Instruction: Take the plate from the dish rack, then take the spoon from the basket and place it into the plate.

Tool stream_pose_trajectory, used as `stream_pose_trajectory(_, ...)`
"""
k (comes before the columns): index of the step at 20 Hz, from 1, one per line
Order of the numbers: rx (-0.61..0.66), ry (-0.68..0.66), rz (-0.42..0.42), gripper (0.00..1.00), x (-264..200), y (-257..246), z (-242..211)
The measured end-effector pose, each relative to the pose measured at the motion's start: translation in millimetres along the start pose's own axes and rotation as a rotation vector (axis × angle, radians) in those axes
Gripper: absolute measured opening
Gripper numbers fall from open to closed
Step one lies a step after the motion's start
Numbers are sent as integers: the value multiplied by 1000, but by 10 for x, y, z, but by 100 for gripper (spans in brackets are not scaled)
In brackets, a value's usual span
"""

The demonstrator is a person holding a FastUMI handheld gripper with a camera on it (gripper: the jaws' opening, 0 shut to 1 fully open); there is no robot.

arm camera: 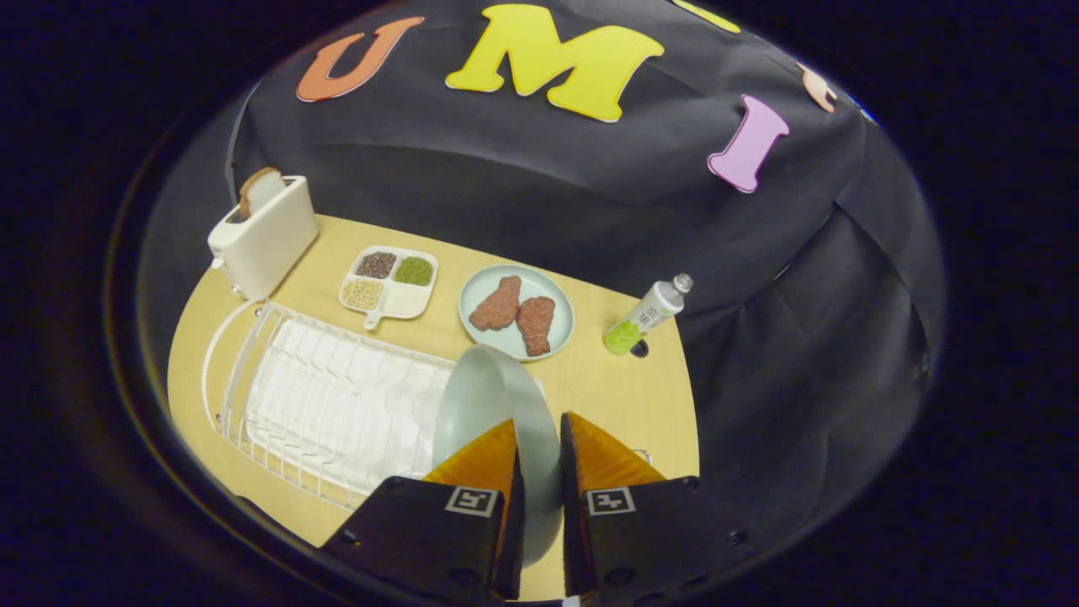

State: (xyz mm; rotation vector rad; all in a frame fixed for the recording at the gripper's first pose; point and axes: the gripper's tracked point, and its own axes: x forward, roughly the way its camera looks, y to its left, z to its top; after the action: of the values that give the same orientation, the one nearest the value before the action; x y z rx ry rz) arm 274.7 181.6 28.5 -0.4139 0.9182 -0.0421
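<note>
— Holding the plate (493, 405) on edge right now: my gripper (539, 447) has both fingers clamped on its rim, one on each face, and it stands upright between them, over the near end of the dish rack (320, 396).

— So which step is that?

— The first one, I'd say: the plate looks clear of the wire slots, though I can't tell for certain whether its lower edge is free of them. Next I need a bare patch of table (624, 396) to lay it flat on.

— Anything in the way?

— Beyond my fingers sit a plate with two meat pieces (516, 312), a bottle (647, 314), a divided tray (389, 282) and a toaster (263, 232). I'd tip it level before letting go. The basket and spoon I can't point to yet.
</note>
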Motion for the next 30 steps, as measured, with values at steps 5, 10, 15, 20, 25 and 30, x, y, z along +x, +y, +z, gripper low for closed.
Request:
stream_pose_trajectory(5,112,-45,212,24,-293,141,-388)
stream_pose_trajectory(10,264,-24,414,24,-482,332,-1307)
stream_pose_trajectory(15,368,77,533,23,-324,675,-2284)
stream_pose_trajectory(20,465,144,601,23,-74,935,-2763)
stream_pose_trajectory(25,540,164,658,23,151,1011,-2879)
stream_pose_trajectory(30,549,175,646,28,406,939,-2940)
